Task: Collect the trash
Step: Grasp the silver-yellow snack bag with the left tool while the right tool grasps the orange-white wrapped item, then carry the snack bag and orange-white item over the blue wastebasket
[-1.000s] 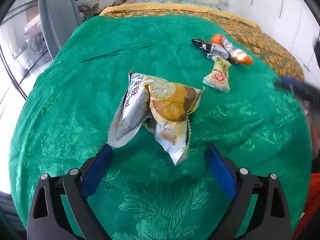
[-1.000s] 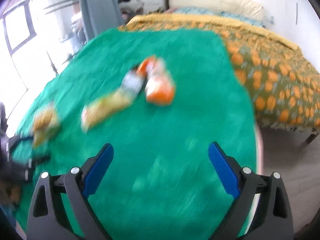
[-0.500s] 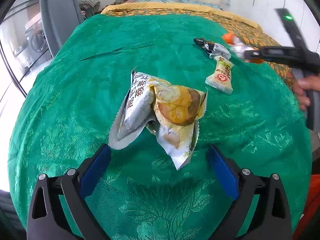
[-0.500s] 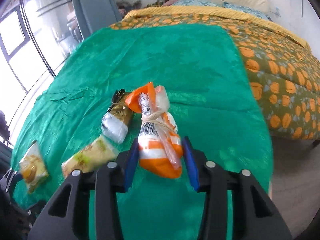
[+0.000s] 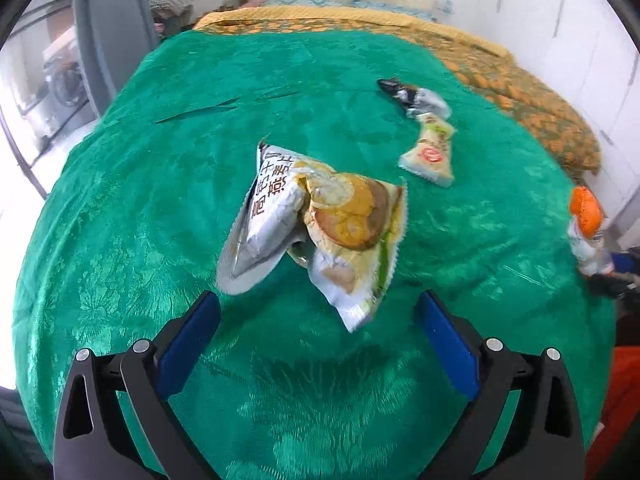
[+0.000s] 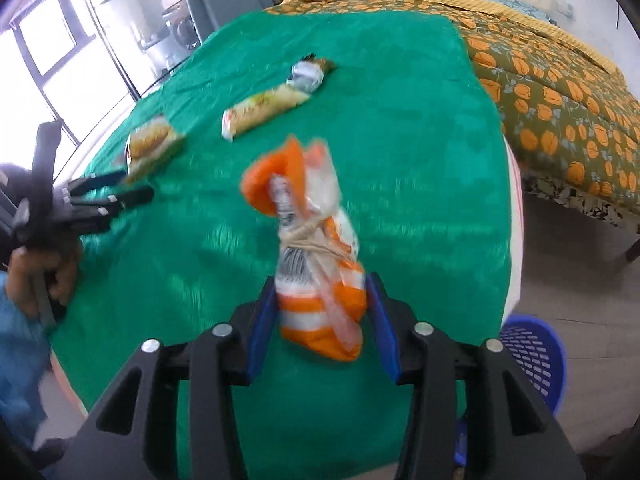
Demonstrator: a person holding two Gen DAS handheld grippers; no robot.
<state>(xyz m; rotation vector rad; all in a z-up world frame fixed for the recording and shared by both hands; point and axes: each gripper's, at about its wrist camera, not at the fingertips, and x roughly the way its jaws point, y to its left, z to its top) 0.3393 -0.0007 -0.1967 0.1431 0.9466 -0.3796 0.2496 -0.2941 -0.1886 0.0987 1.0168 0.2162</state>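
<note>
**A:** Where was the trash at that moment?

**B:** The orange-and-white wrapper (image 6: pixel 320 280), knotted round its middle, stood between the fingers of the right gripper (image 6: pixel 323 316), lifted off the green cloth (image 6: pixel 420 160). The blue pads had just eased a little wider, yet they were against its lower end on both sides, so it was clamped.

**A:** And the left gripper (image 5: pixel 318 334)?

**B:** Its fingers stood wide apart with nothing between them. It hung over the cloth, just short of the crumpled silver and yellow snack bag (image 5: pixel 316 228), not touching it.

**A:** Anything else on the cloth?

**B:** Further off, a pale yellow sachet (image 5: pixel 430 154) lay with a small silver and black wrapper (image 5: pixel 416 98) touching its far end. Both lay flat, well apart from the snack bag.

**A:** Somewhere to put it all?

**B:** A blue basket (image 6: pixel 532 356) stood on the floor past the cloth's edge, at the lower right of the right wrist view. Beyond the cloth lay an orange-patterned bedspread (image 6: pixel 560 92).
</note>
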